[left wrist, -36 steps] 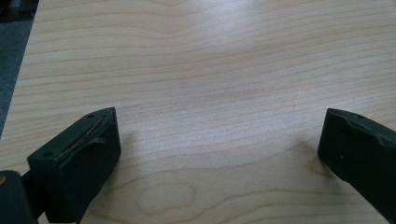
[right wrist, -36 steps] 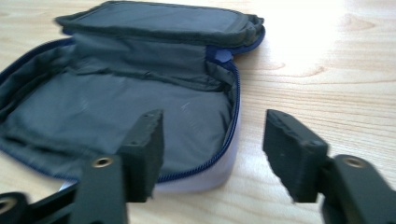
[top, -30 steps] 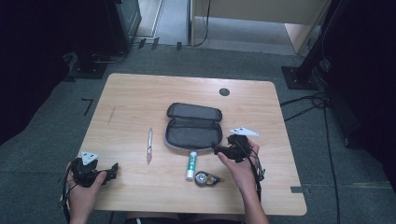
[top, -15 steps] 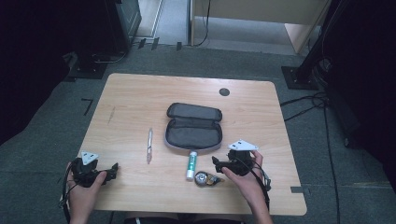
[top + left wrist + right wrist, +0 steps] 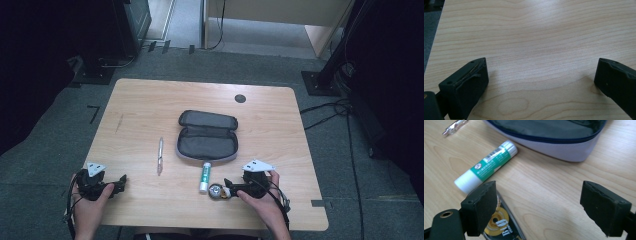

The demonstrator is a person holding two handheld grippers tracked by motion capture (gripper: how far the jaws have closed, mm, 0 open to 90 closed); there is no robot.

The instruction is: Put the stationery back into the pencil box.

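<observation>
Tape dispenser: the small round correction-tape dispenser with clear shell and gold-yellow reel (image 5: 216,191) lay flat near the front edge of the table, touching the tip of the right gripper; in the right gripper view it (image 5: 499,225) sat partly under the left-hand jaw, so it looked like the piece being gone for.
Right gripper: the black two-jaw right gripper (image 5: 231,189) had its jaws well apart, having just been opening, with bare wood between them and nothing pinched; I judged them spread to straddle the dispenser.
Glue stick: the green-and-white cylindrical glue stick (image 5: 204,177) lay on its side just beside the dispenser, pointing toward the case, probably waiting its turn.
Case: the dark grey fabric zip pencil case (image 5: 207,142) lay opened flat at mid-table, lid folded back, likely so items could drop straight in.
Pen: a slim silvery pen (image 5: 160,155) lay left of the case, apart from it.
Left gripper: the black left gripper (image 5: 119,184) sat low at the near left corner, jaws apart over bare wood, seemingly parked.
Table: the pale wooden table (image 5: 150,105).
</observation>
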